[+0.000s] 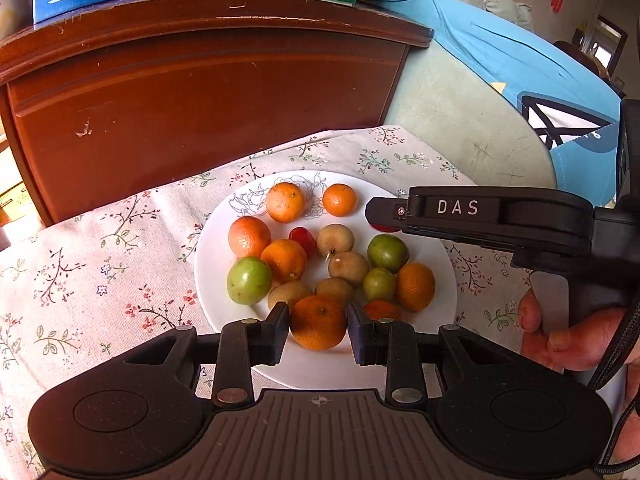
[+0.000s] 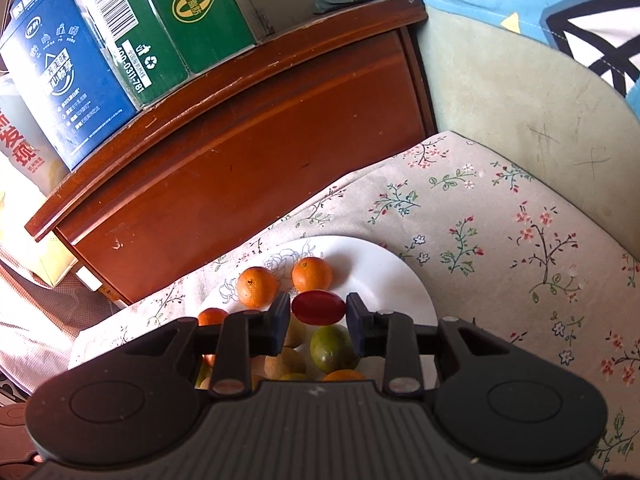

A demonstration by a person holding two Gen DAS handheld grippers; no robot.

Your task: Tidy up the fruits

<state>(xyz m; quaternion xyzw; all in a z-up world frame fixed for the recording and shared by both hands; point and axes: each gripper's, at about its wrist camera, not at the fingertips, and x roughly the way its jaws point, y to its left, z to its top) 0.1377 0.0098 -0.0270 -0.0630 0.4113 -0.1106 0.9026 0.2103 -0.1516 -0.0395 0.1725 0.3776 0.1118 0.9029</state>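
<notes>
While both over plate [image 1: 224,256] (white), each gripper with 1 fruit.

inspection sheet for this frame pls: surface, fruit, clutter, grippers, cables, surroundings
Surface: floral tablecloth, creased; white plate on it.
Job's things: plate holds small oranges, green fruits, brown fruits and one red fruit; a second red fruit is at the right gripper.
Clutter: nothing seen on the cloth besides the plate.
Grippers: left gripper shut on an orange at the plate's near edge; right gripper shut on the second red fruit, over the plate.
Cables: black braided strap by the hand.
Surroundings: wooden cabinet behind, blue carton and green carton on top; pale green cushion to the right.
</notes>
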